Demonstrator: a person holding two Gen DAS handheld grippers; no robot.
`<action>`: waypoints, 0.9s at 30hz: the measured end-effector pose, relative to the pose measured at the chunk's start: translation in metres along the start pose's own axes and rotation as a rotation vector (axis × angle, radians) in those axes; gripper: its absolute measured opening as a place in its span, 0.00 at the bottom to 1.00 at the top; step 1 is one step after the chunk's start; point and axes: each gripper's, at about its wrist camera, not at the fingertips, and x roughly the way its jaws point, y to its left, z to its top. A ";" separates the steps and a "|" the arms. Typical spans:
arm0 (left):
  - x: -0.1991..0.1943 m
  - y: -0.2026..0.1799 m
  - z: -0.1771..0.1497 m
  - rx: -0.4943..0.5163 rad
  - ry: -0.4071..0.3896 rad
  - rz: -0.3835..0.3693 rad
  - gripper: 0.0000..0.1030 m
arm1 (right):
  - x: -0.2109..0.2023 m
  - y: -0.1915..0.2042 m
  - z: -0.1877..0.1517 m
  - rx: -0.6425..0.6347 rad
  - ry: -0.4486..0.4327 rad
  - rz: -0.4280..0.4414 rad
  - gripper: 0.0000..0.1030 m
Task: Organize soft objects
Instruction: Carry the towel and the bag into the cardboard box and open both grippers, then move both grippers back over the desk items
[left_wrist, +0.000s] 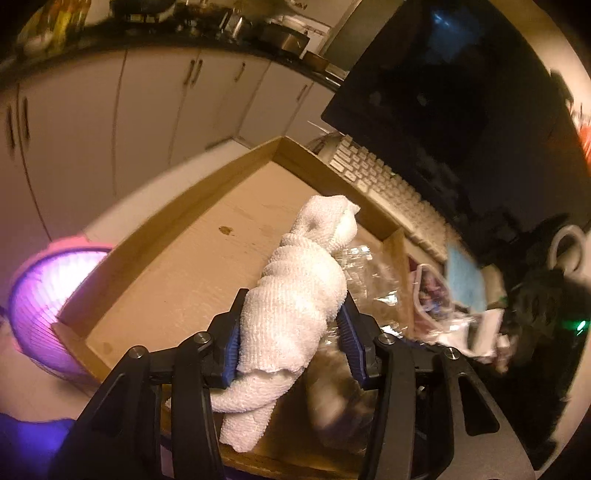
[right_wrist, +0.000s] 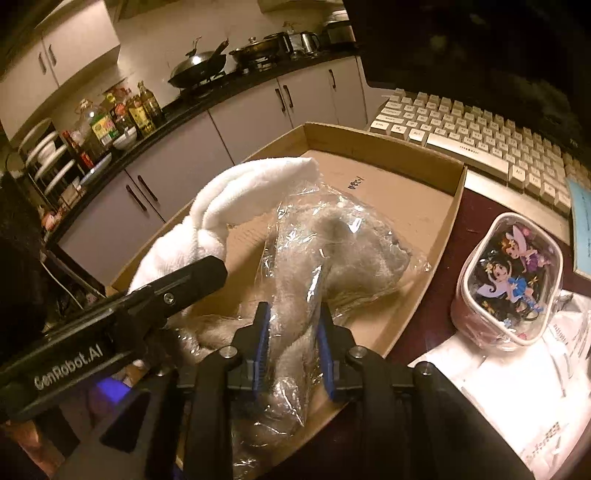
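My left gripper (left_wrist: 293, 332) is shut on a rolled white towel (left_wrist: 295, 280) and holds it over a shallow cardboard tray (left_wrist: 184, 258). My right gripper (right_wrist: 293, 347) is shut on a grey soft cloth in a clear plastic bag (right_wrist: 332, 240), which lies in the same cardboard tray (right_wrist: 424, 162). The white towel (right_wrist: 229, 199) shows at the left of the right wrist view, with the left gripper's black body (right_wrist: 147, 299) in front of it. The bagged cloth (left_wrist: 343, 387) lies just right of the towel in the left wrist view.
A white keyboard (right_wrist: 480, 136) and a dark monitor (left_wrist: 443, 92) stand beyond the tray. A clear pouch with cartoon figures (right_wrist: 509, 280) and papers (right_wrist: 517, 387) lie right of it. A pink-lit basket (left_wrist: 55, 302) sits left of the tray. Kitchen cabinets (right_wrist: 184, 162) are behind.
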 end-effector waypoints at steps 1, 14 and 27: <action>0.000 0.002 0.002 -0.018 0.011 -0.030 0.48 | -0.001 0.001 0.000 0.000 -0.008 0.015 0.39; -0.030 0.002 -0.007 -0.107 -0.119 0.043 0.49 | -0.053 -0.015 -0.014 0.072 -0.152 0.157 0.61; -0.028 -0.085 -0.050 0.106 -0.062 -0.154 0.49 | -0.123 -0.085 -0.078 0.159 -0.251 0.137 0.77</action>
